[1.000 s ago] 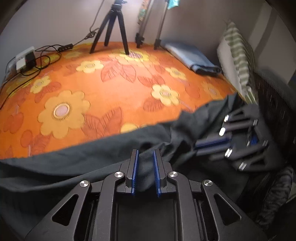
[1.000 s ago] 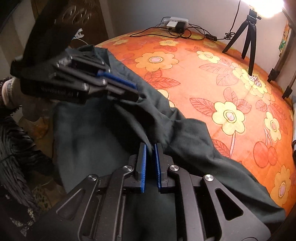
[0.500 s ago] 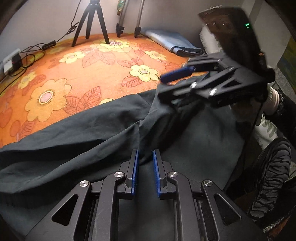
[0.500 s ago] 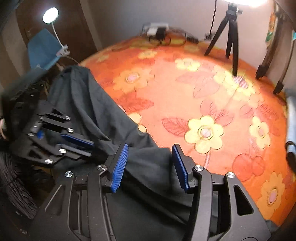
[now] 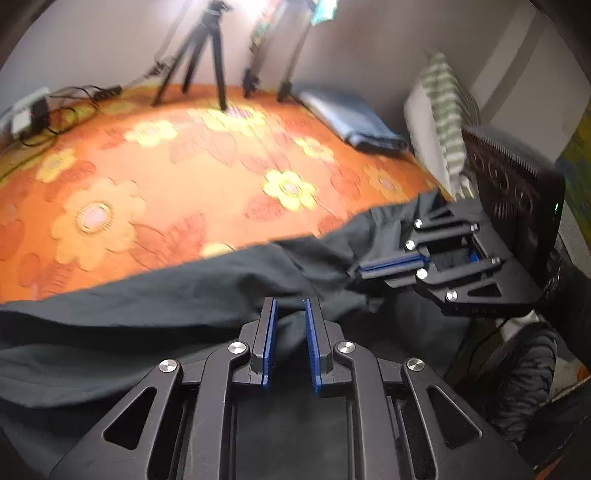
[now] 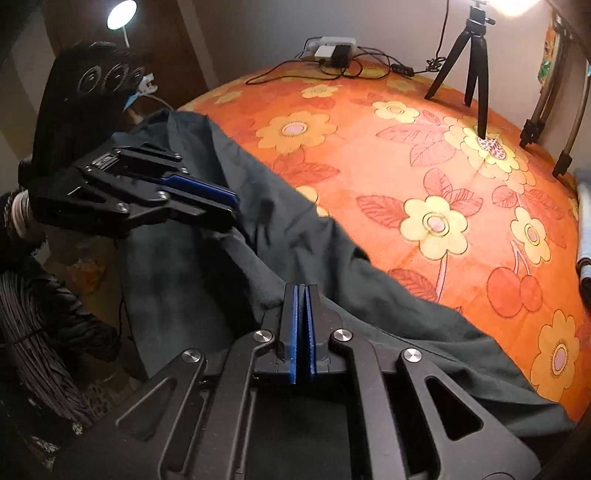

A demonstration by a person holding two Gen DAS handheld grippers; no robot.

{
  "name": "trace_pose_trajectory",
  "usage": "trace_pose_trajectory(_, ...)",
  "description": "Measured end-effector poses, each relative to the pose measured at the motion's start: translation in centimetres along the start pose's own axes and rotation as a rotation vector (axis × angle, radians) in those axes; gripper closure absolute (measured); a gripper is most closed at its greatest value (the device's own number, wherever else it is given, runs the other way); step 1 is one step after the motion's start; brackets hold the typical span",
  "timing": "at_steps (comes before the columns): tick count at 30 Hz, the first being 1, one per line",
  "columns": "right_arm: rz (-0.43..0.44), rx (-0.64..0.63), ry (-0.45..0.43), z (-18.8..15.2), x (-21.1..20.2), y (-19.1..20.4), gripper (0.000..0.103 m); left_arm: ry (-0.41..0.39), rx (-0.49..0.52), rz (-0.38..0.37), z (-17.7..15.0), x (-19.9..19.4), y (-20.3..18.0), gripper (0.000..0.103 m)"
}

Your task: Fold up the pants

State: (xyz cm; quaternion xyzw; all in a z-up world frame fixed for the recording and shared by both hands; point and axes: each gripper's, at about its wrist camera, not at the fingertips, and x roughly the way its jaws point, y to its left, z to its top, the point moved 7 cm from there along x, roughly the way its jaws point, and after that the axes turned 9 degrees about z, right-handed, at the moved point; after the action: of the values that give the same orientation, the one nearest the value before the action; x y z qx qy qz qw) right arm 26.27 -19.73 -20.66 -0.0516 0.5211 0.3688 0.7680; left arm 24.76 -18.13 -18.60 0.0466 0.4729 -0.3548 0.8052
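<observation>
Pinching dark pants point(image 6: 303, 254) with both: left gripper point(image 5: 290, 314) fingers clamped on a fold between them, right gripper point(image 6: 301, 295) fingers pressed together on the edge.

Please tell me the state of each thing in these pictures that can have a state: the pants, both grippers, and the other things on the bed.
pants: dark, unfolded, bunched along the near edge of the bed, partly hanging off.
left gripper: shut on a fold of the pants.
right gripper: shut, pads together on the pants' edge.
blue cloth: folded, lying flat by the wall.
tripod: standing on the bed.
lamp: switched on.
</observation>
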Motion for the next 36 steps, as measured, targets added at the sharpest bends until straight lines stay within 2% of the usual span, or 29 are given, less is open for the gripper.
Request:
trace_pose_trajectory(3, 0.006, -0.004, 0.028, -0.6, -0.2, 0.3, 0.098, 0.044, 0.05, -0.026, -1.3, 0.9, -1.7, 0.089)
trace_pose_trajectory(6, -0.036, -0.017, 0.02, -0.5, -1.2, 0.3, 0.098, 0.083, 0.089, -0.042, -2.9, 1.6, -3.2, 0.089)
trace_pose_trajectory(7, -0.038, -0.008, 0.015, -0.2, -1.5, 0.2, 0.095, 0.065, 0.096, -0.038, -3.0, 1.5, -3.3, 0.089)
trace_pose_trajectory(9, -0.037, -0.003, -0.011, 0.6, -2.1, 0.1, 0.084, 0.068, 0.099, -0.041, -3.1, 1.3, -3.5, 0.089)
trace_pose_trajectory(11, -0.046, -0.013, -0.02, 1.3, -2.1, 0.3, 0.066, 0.069, 0.091, -0.047, -3.2, 1.2, -3.3, 0.089)
trace_pose_trajectory(16, -0.022, -0.022, 0.06, 2.5, 0.9, 0.9, 0.065, 0.062, 0.146, -0.029, -3.7, 1.0, -4.2, 0.089)
trace_pose_trajectory(22, -0.094, -0.091, 0.193, 1.5, 4.2, 1.9, 0.065, 0.059, 0.158, -0.01, -4.4, -0.1, -3.3, 0.089)
trace_pose_trajectory(24, -0.126, -0.089, 0.196, 1.5, 4.3, 1.5, 0.083, 0.047, 0.156, 0.01, -4.5, -1.0, -2.4, 0.089)
trace_pose_trajectory(25, -0.107, -0.063, 0.195, 1.8, 4.1, 1.3, 0.099, 0.043, 0.155, 0.015, -4.6, -1.2, -2.0, 0.089)
trace_pose_trajectory(27, -0.078, -0.013, 0.153, 2.7, 3.3, 0.6, 0.099, 0.037, 0.138, 0.042, -4.6, -1.6, -0.8, 0.089)
trace_pose_trajectory(30, -0.077, -0.013, 0.118, 4.3, 2.3, 0.0, 0.1, 0.041, 0.109, 0.062, -4.7, -1.6, 0.7, 0.089)
trace_pose_trajectory(36, -0.108, 0.005, 0.057, 8.2, 1.1, -2.8, 0.1, 0.042, 0.124, 0.093, -4.7, -1.4, 1.2, 0.089)
